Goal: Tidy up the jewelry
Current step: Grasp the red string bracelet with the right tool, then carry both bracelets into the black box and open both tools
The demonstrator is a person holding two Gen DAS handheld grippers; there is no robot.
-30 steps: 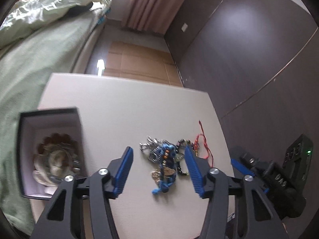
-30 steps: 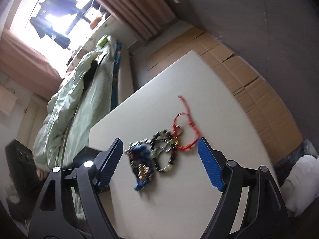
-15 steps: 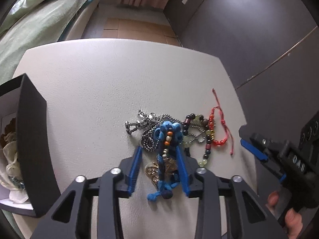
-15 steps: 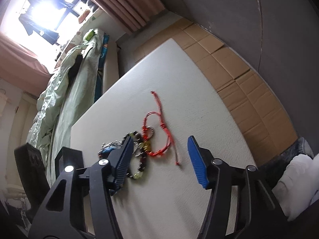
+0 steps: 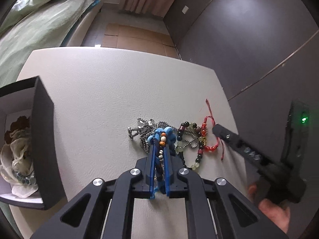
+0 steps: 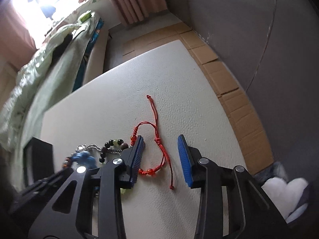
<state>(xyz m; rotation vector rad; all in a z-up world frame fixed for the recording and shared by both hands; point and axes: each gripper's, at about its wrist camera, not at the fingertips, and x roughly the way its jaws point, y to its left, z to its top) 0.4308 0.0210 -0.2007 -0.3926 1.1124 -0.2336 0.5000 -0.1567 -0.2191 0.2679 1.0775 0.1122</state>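
A heap of jewelry lies on the white table [image 5: 99, 89]. My left gripper [image 5: 161, 149] is closing, and its blue pads press on a blue braided bracelet [image 5: 169, 134] with small beads. Beside it lie a silver chain with a pendant [image 5: 142, 128], a bracelet of dark and pale green beads [image 5: 199, 149] and a red cord bracelet [image 5: 205, 131]. My right gripper [image 6: 161, 157] is low over the table and closing. The red cord bracelet [image 6: 157, 141] lies between its jaws, untouched by the pads.
An open black box [image 5: 42, 139] with a white lining stands at the left and holds jewelry on crumpled tissue [image 5: 18, 155]. A bed with a green cover [image 5: 30, 23] runs along the left. Cardboard [image 6: 229, 75] covers the floor by the dark wall. A hand [image 5: 273, 209] grips the right tool.
The left gripper has come down onto the heap and closed around the blue bracelet. The right gripper has dropped and rolled toward the red bracelet, its jaws narrowing on either side of it.
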